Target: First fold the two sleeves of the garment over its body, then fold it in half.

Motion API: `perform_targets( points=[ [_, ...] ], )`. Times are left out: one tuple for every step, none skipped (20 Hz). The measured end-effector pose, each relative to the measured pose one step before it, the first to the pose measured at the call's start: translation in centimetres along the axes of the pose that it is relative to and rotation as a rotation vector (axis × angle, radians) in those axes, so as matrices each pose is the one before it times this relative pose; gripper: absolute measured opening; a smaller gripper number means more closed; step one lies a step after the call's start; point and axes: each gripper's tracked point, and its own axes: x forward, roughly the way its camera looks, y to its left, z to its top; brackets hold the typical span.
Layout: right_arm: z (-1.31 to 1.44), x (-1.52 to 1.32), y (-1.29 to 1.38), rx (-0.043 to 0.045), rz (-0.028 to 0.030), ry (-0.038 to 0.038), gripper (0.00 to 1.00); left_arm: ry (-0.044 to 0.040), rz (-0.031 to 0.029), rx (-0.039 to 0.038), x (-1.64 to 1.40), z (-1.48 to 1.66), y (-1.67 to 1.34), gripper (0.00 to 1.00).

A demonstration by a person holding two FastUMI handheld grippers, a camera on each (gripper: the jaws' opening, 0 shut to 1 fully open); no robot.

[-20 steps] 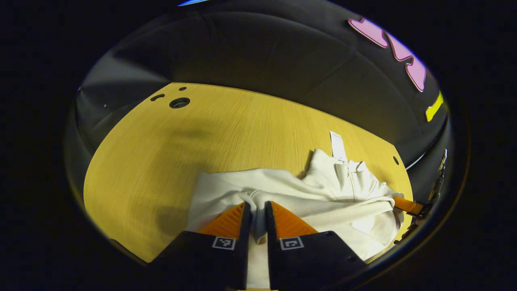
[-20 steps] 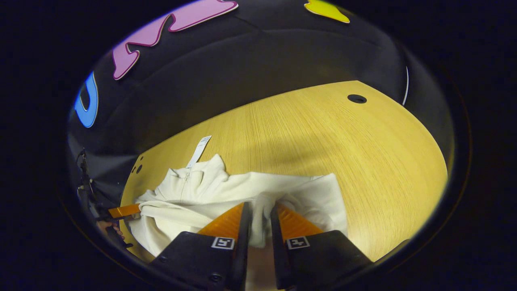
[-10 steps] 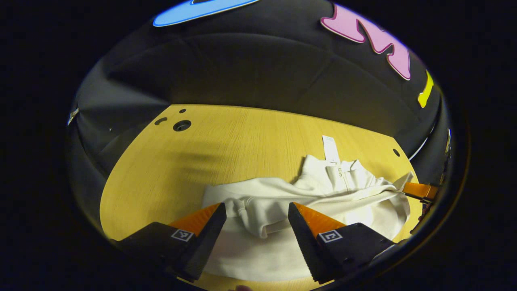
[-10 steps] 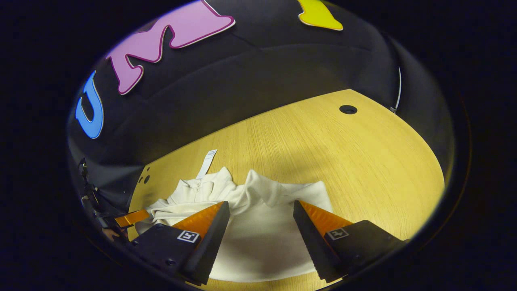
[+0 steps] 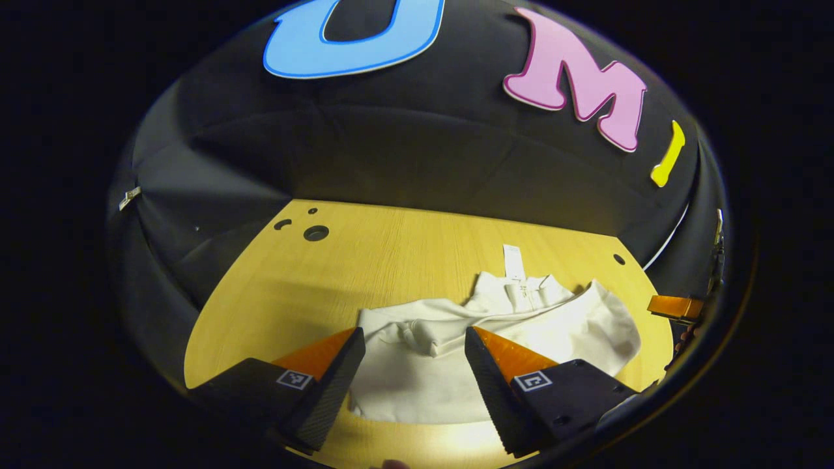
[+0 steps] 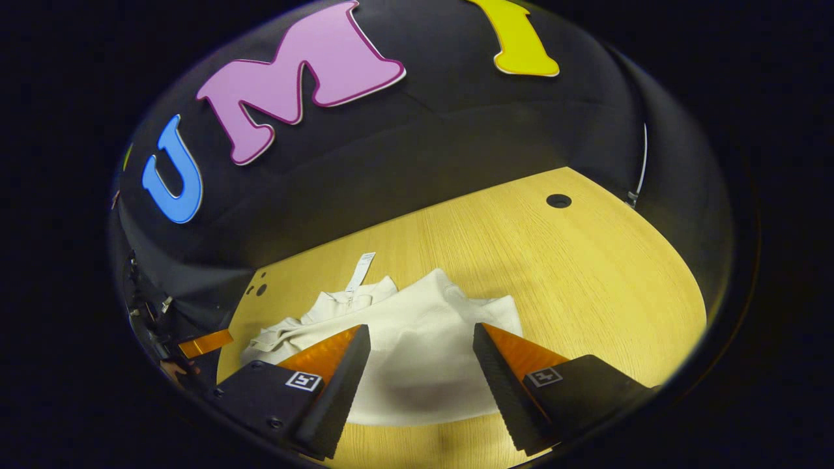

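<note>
A cream zip-neck garment (image 5: 495, 339) lies folded on the yellow wooden table (image 5: 391, 260), its collar and a white hang tag (image 5: 513, 260) toward the far edge. In the right gripper view the same garment (image 6: 417, 339) shows a smooth folded panel on top. My left gripper (image 5: 412, 355) hovers open above the garment's near edge, nothing between its fingers. My right gripper (image 6: 420, 352) is also open, above the garment, holding nothing. The right gripper's finger (image 5: 674, 305) pokes in at the far right of the left gripper view. The left gripper's finger (image 6: 203, 343) appears at the left of the right gripper view.
The table has round holes near its far corners (image 5: 316, 232) (image 6: 558, 200). Bare tabletop stretches left of the garment in the left gripper view and right of it (image 6: 606, 273) in the right gripper view. Black cloth wall surrounds the table.
Both grippers were shut on the garment's fabric a second ago, then opened and let go. Since then both have drawn back and up, and the folded garment lies flatter.
</note>
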Motion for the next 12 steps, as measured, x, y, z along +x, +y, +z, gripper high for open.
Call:
perform_targets(
  points=[
    [0.243,-0.708,0.360,-0.00091,0.01390,-0.01246,0.97,-0.00918,-0.01150,0.00132,-0.928,0.021,-0.332,0.92],
    [0.204,-0.665,0.506,-0.00202,0.01719,-0.01262,0.98,-0.00817,-0.01248,0.00288,-0.952,-0.031,-0.360,0.96],
    [0.145,-0.765,0.368,-0.00702,0.01423,-0.00957,0.98,-0.00826,-0.01195,0.00737,-0.845,-0.124,-0.432,0.96],
    [0.206,-0.802,0.364,-0.00827,0.01306,-0.00999,0.97,-0.00517,-0.00802,0.01088,-0.856,-0.137,-0.377,0.96],
    [0.104,-0.684,0.453,-0.00873,0.01236,-0.00823,0.97,-0.00465,-0.00962,0.01004,-0.746,-0.250,-0.426,0.96],
    [0.050,-0.699,0.398,-0.00719,0.01146,-0.00842,0.97,0.00098,-0.01585,0.01205,-0.781,-0.214,-0.612,0.96],
    [-0.037,-0.693,0.529,-0.00524,0.01462,-0.00572,0.97,0.00120,-0.01306,0.01427,-0.721,-0.442,-0.545,0.92],
    [-0.107,-0.712,0.403,-0.00679,0.00761,-0.00545,0.97,0.00038,-0.01094,0.01294,-0.709,-0.243,-0.514,0.96],
    [-0.184,-0.695,0.456,-0.00919,0.00938,-0.00181,0.97,-0.00456,-0.01118,0.00944,-0.731,-0.212,-0.641,0.96],
    [-0.285,-0.769,0.524,-0.00793,0.01122,-0.00129,0.97,-0.00365,-0.01308,0.00611,-0.730,-0.186,-0.563,0.96],
    [-0.221,-0.777,0.589,-0.00664,0.01019,-0.00340,0.97,-0.00468,-0.01211,0.00408,-0.616,-0.280,-0.645,0.96],
    [-0.298,-0.579,0.471,-0.00713,0.00820,-0.00509,0.97,0.00089,-0.01565,0.00260,-0.609,-0.426,-0.617,0.96]
  ],
)
